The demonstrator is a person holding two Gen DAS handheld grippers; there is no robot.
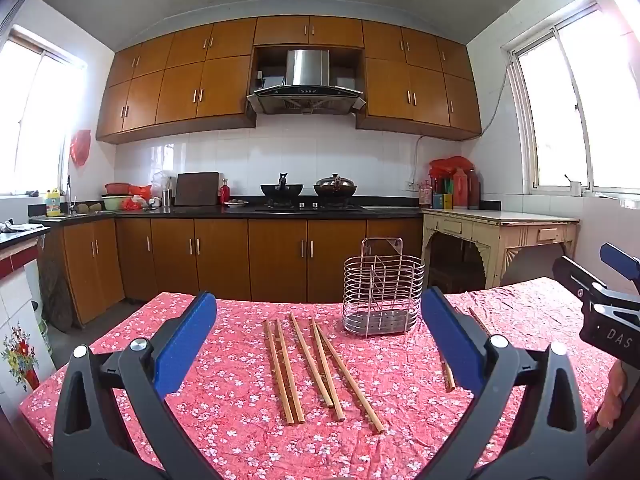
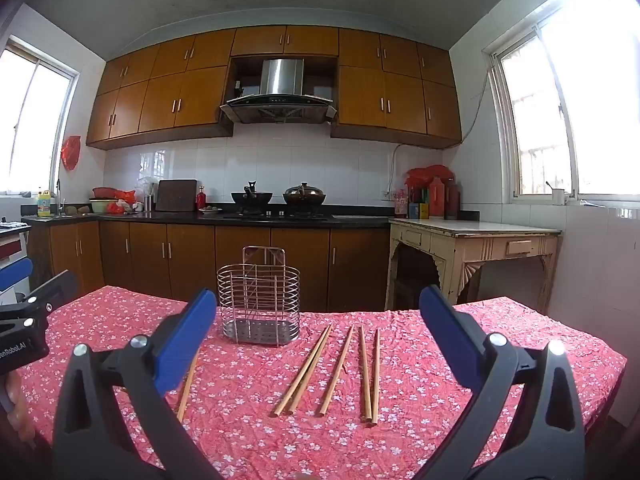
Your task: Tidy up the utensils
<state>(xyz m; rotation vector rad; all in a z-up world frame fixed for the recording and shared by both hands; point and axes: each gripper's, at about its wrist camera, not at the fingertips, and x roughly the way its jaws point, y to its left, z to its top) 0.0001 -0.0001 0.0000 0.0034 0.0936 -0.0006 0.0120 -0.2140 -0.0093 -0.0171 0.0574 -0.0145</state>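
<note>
Wooden chopsticks [image 1: 316, 368] lay loose on the table [image 1: 240, 420]. Both the left gripper [image 1: 316, 336] and right gripper [image 2: 316, 336] were wide open, holding nothing. A pinched stick might roll away.

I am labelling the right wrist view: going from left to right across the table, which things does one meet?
Lone chopstick, partly hidden behind the right gripper's near pad → wire utensil holder → pair of chopsticks → single chopstick → second pair of chopsticks. All lie on the red floral tablecloth.
</note>
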